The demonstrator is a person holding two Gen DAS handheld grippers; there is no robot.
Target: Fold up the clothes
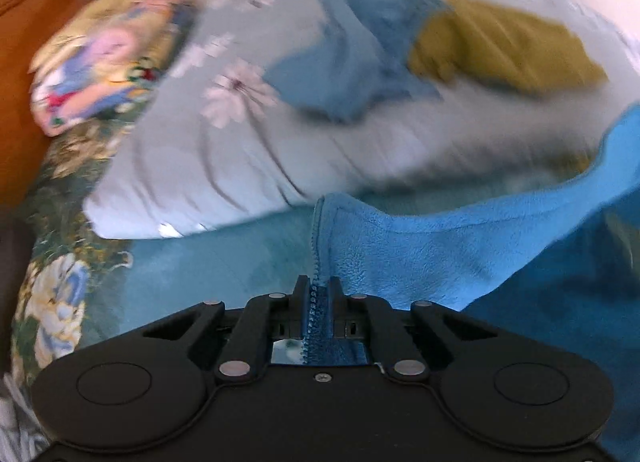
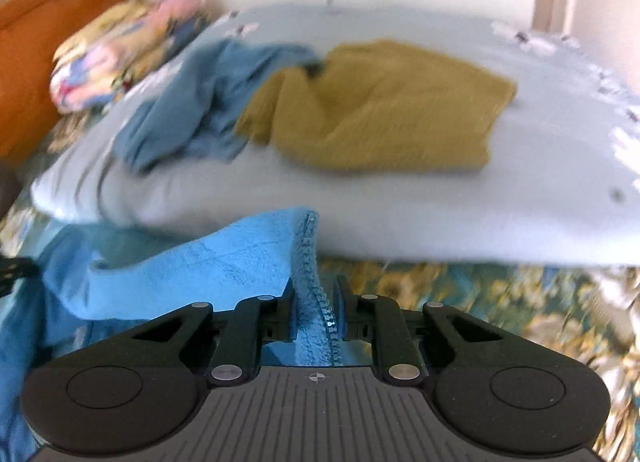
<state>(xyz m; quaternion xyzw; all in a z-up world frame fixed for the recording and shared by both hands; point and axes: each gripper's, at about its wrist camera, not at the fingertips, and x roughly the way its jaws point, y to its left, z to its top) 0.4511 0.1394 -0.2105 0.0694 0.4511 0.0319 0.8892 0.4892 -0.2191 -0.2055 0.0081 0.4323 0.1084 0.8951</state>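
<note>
Bedding is being used as the work area, with a blue fleece point(image 1: 460, 246) being held above it by its zipper edges: left fingers point(image 1: 319, 294) and right fingers point(image 2: 316, 302) are clamped on it. Folding is only being started; a teal garment point(image 2: 192, 101) and mustard garment point(image 2: 380, 105) are lying crumpled on the duvet point(image 2: 400, 213).

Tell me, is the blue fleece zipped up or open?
Open: left gripper and right gripper each pinch a separate zipper edge of the fleece.
</note>
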